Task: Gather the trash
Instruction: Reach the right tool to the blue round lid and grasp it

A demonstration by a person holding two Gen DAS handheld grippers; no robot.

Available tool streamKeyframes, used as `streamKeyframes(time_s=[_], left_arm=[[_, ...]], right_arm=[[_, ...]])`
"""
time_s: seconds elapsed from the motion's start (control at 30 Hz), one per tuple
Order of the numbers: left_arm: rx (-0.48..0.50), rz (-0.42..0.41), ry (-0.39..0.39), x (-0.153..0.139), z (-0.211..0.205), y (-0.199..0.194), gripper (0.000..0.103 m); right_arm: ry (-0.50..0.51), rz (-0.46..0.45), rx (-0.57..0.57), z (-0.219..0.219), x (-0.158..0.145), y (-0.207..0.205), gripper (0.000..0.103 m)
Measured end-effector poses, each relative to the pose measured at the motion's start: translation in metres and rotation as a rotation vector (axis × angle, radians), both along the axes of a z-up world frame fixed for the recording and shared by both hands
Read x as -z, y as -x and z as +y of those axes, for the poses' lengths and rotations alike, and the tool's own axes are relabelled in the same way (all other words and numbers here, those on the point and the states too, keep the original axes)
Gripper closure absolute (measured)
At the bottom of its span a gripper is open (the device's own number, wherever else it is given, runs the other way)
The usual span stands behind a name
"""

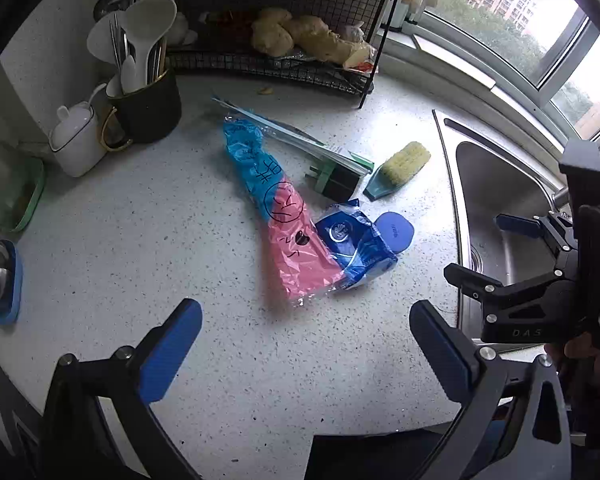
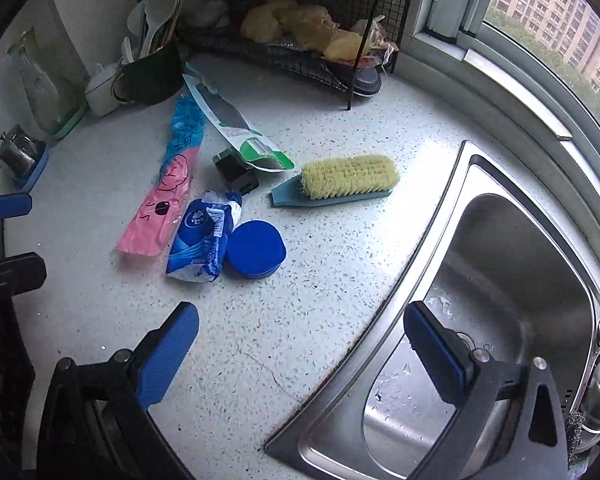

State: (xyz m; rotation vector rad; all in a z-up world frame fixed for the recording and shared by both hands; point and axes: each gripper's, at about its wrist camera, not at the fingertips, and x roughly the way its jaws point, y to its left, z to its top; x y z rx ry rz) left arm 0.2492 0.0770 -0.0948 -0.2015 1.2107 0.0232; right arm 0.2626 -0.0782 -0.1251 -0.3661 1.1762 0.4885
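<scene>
Trash lies in the middle of a speckled white counter [image 1: 140,240]: a pink and blue plastic wrapper [image 1: 284,216] [image 2: 168,184], a crumpled blue tissue pack [image 1: 356,248] [image 2: 202,240], and a long clear and green package [image 1: 300,140] [image 2: 240,132] resting on a small black box [image 1: 334,182] [image 2: 236,174]. My left gripper [image 1: 306,340] hovers open just short of the pink wrapper's near end. My right gripper [image 2: 300,340] is open too, held over the counter's edge by the sink [image 2: 500,300], nothing between its fingers. It shows in the left wrist view [image 1: 484,248] over the sink.
A round blue lid [image 2: 255,249] [image 1: 394,232] sits beside the tissue pack. A scrub brush [image 2: 340,180] [image 1: 400,164] lies toward the sink. At the back stand a wire rack [image 1: 268,40], a dark utensil holder [image 1: 148,104] and a white jar [image 1: 76,140]. A window runs along the right.
</scene>
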Motion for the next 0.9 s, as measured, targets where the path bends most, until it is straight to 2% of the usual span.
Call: streamKeyframes(time_s=[0.1, 0.3, 0.5, 0.83, 0.87, 0.9], left_arm=[[-0.009, 0.033, 0.013, 0.015, 0.008, -0.009, 0.000], [-0.010, 0.075, 0.042, 0.034, 0.023, -0.019, 0.000], [-0.024, 0.109, 0.059, 0.050, 0.031, -0.026, 0.000], [-0.028, 0.125, 0.079, 0.054, 0.039, -0.029, 0.000], [-0.029, 0.124, 0.081, 0.054, 0.040, -0.029, 0.000], [-0.030, 0.124, 0.082, 0.054, 0.042, -0.029, 0.000]], right_arm=[[0.051, 0.025, -0.024, 0.009, 0.020, -0.012, 0.001], [0.087, 0.082, -0.053, 0.021, 0.049, -0.024, 0.001], [0.077, 0.098, -0.088, 0.032, 0.058, -0.026, 0.001], [0.043, 0.096, -0.109, 0.044, 0.059, -0.031, 0.001], [0.044, 0.093, -0.111, 0.047, 0.059, -0.034, 0.002], [0.043, 0.090, -0.113, 0.050, 0.059, -0.033, 0.007]])
